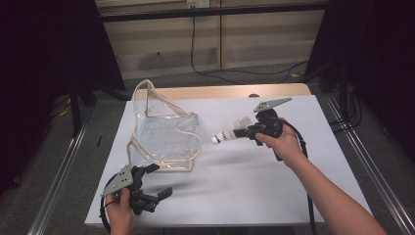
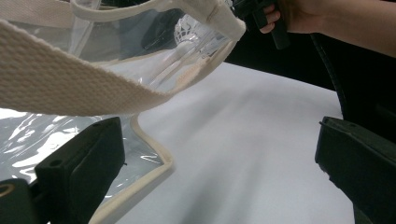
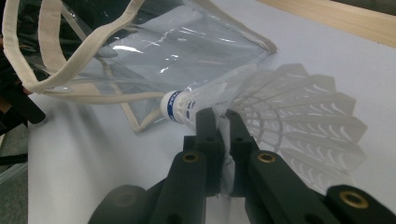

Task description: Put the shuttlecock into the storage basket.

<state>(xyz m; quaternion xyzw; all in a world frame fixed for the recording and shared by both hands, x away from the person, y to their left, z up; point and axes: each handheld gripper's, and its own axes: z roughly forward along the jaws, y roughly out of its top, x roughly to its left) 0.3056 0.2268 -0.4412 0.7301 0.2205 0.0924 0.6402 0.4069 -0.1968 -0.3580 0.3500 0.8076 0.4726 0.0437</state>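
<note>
A smooth white table [image 1: 254, 176] is seen, bearing a clear, crinkled plastic bag [image 1: 164, 134] edged in woven cream webbing. A white feathered shuttlecock [image 3: 261, 100], blue-banded at its cork, is gripped above the table, beside the bag, by the clenched right gripper [image 3: 223, 122]. The left gripper [image 2: 219, 161] is spread open, nothing held.

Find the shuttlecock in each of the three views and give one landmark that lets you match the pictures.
High view: the shuttlecock is right of centre, held above the white table by the right gripper.
Left gripper view: near the top centre, seen blurred through the clear bag.
Right gripper view: centre, its feather skirt pinched between the jaws.
Shared landmark: the clear bag's cream strap.
</note>
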